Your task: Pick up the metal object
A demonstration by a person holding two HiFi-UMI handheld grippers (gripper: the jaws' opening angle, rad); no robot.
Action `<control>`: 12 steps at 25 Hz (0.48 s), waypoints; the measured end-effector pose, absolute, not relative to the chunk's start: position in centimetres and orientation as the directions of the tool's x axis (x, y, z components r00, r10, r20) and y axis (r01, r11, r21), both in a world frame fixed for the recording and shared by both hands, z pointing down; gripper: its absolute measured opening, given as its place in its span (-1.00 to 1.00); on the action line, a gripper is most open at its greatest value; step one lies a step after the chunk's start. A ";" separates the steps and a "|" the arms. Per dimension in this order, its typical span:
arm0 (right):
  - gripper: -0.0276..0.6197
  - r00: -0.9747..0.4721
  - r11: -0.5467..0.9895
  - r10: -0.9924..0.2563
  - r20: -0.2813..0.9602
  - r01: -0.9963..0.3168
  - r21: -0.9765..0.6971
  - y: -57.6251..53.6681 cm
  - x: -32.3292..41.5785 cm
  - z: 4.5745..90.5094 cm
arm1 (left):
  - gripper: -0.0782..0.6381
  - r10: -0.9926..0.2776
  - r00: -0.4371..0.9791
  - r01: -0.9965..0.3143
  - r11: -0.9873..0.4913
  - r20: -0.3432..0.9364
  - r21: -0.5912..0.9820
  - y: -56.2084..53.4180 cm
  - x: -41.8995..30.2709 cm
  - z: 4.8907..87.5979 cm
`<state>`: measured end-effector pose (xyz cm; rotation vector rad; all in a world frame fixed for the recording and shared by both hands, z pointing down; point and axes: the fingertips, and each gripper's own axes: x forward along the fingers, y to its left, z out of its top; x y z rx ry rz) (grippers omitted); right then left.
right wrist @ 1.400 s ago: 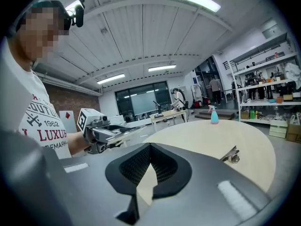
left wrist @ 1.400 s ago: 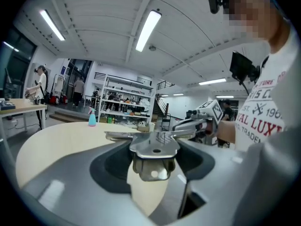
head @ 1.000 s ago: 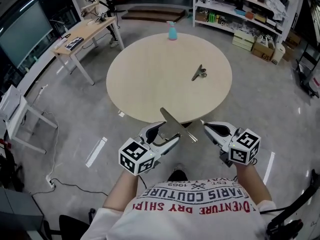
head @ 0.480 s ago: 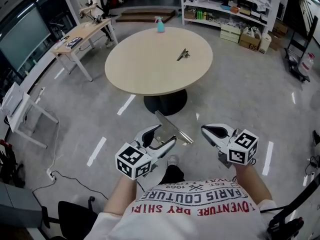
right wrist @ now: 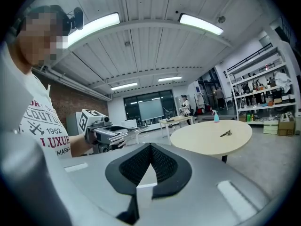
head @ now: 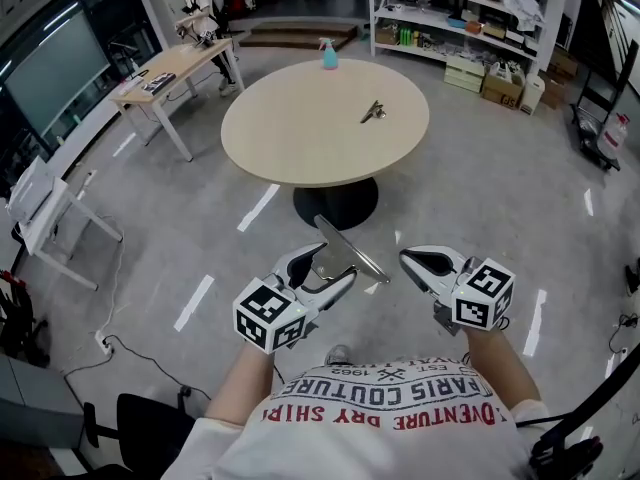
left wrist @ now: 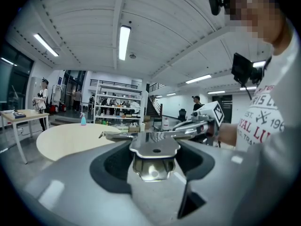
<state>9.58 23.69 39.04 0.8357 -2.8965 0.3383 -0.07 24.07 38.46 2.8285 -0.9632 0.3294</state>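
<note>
– We've backed off since a second ago. The round counter (head: 300,138) had its near edge just beyond our tongs then. Now it stands well apart from them, with grey floor (head: 200,228) between.

– And the metal object (head: 345,251)?

– It has stayed with us. Our left tongs (head: 337,265) are clamped on its broad end, the one with a small hole, and the flat blade sticks out up and to the right. It hangs in the air over the floor, in front of our chest.

– What about our right tongs (head: 408,259)?

– They're closed, pad against pad, with nothing in them. They're level with the left pair and just beside the blade's tip, not touching it.

– Let's count, then.

– We have two tongs and one metal object in hand. There's one counter. On it we see one other metal piece (head: 373,112), right of centre, and one blue spray bottle (head: 329,54) at the far edge. Those two are well apart from each other.
</note>
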 end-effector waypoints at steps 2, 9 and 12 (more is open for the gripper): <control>-0.91 -0.847 0.829 -0.504 0.171 -0.530 -0.180 23.6 9.6 39.0 | 0.01 -0.586 0.768 -0.617 -0.786 0.258 0.051 23.8 0.0 38.5; -0.91 -0.849 0.833 -0.502 0.166 -0.526 -0.172 23.9 9.6 39.0 | 0.01 -0.594 0.759 -0.624 -0.781 0.267 0.036 24.2 -0.1 38.8; -0.91 -0.853 0.838 -0.497 0.160 -0.519 -0.166 24.2 9.7 38.7 | 0.01 -0.599 0.755 -0.628 -0.777 0.267 0.032 24.6 0.1 38.8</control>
